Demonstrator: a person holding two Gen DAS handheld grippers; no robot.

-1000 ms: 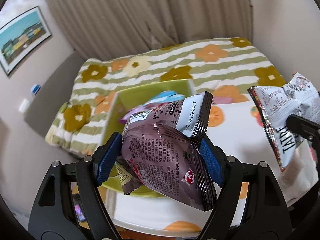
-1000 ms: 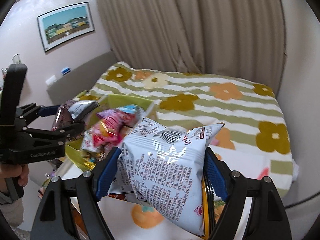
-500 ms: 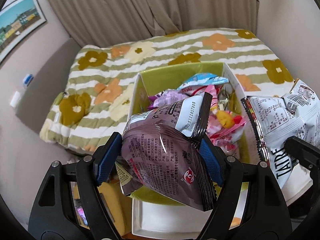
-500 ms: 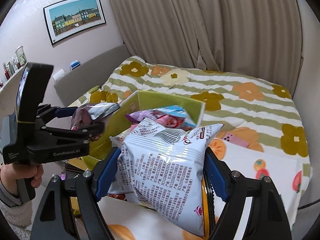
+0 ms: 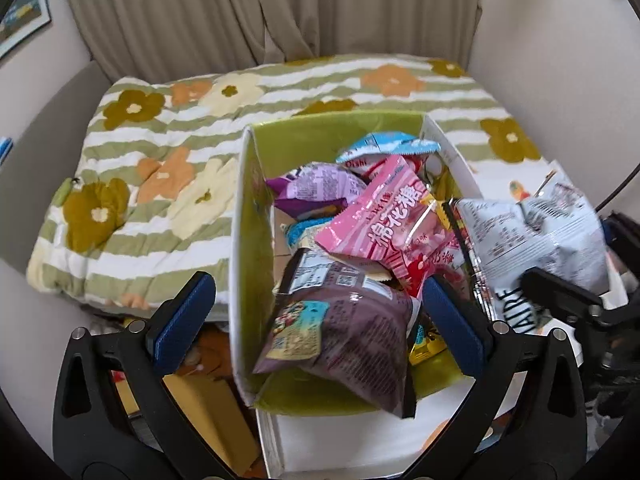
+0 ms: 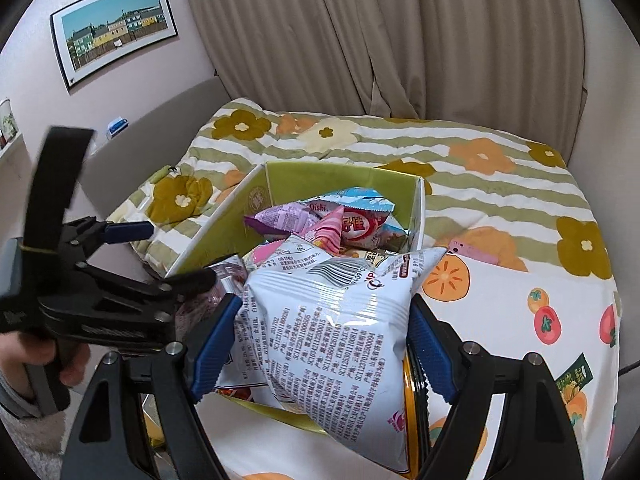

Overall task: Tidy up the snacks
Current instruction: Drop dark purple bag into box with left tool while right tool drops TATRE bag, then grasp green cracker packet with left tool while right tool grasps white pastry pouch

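The left gripper [image 5: 316, 316] has just been opening, pads clear of the brown snack bag [image 5: 344, 328] lying in the green box [image 5: 256, 208]; the right gripper [image 6: 324, 344] clamps the white chip bag [image 6: 336, 328] over the box's near edge

Home bedroom. Bed with green-and-white striped flowered quilt [image 6: 400, 152] fills the room's far side; grey padded headboard [image 6: 160, 120] against pink wall. Beige pleated curtains [image 6: 360, 32] behind. Framed picture of coloured houses [image 6: 116, 28] hung above the headboard. Fruit-print sheet [image 6: 520, 300] nearer.
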